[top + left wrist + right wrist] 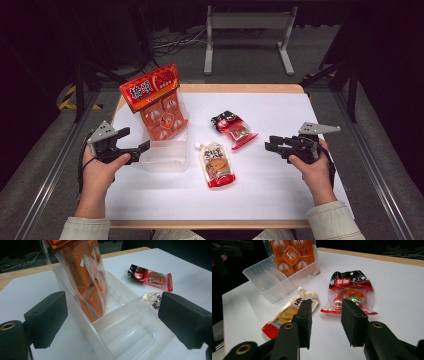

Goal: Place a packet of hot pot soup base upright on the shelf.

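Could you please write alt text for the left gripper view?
A clear plastic divided bin sits between the open jaws of the left hand-held gripper, with an orange snack bag standing in its far compartment. Behind lies a red-and-black snack packet.

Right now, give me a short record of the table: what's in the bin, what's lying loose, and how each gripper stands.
bin: clear plastic, divided, near the left gripper
in bin: orange snack bag, standing upright in the far compartment
near compartment: empty
loose on table: spouted pouch; red and black packet
left gripper: jaws open, at the bin's near end
right gripper: jaws open, holding nothing, pointing toward the packet
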The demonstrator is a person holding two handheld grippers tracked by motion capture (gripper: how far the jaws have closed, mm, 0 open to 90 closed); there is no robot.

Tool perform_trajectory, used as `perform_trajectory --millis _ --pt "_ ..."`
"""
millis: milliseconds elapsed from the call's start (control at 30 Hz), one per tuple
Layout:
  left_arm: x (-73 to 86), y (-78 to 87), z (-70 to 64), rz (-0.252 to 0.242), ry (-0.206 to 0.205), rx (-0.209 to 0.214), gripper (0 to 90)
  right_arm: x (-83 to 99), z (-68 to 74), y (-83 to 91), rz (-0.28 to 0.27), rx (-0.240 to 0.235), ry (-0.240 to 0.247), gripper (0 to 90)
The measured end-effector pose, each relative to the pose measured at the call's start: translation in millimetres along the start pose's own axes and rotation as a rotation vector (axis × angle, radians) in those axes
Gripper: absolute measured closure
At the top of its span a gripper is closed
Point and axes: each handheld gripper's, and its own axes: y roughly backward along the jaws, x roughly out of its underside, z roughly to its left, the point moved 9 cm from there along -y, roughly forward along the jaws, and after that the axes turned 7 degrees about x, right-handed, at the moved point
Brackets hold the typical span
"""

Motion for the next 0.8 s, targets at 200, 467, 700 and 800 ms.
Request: perform_trajectory --millis 200,467,700,800 --pt "0.0 4.1 -5.3 -0.004 0.002 0.014 9.9 -11.6 -1.6 -16.9 0.035 0.003 0.013 48.6" --pt "3.3 10.2 -10.1 -0.009 0.012 0.037 10.2 -30.6 -5.1 -44.9 0.07 0.02 0.068 41.4" --pt "8.7 13.5 -14.1 -0.001 0.019 0.059 11.7 -41.3 -12.9 -65.8 0.087 0.027 0.034 41.7" --pt "10.6 16.3 -13.7 0.0 0.022 0.057 12.1 -45.9 -21.9 -76.7 0.098 0.055 0.043 42.4"
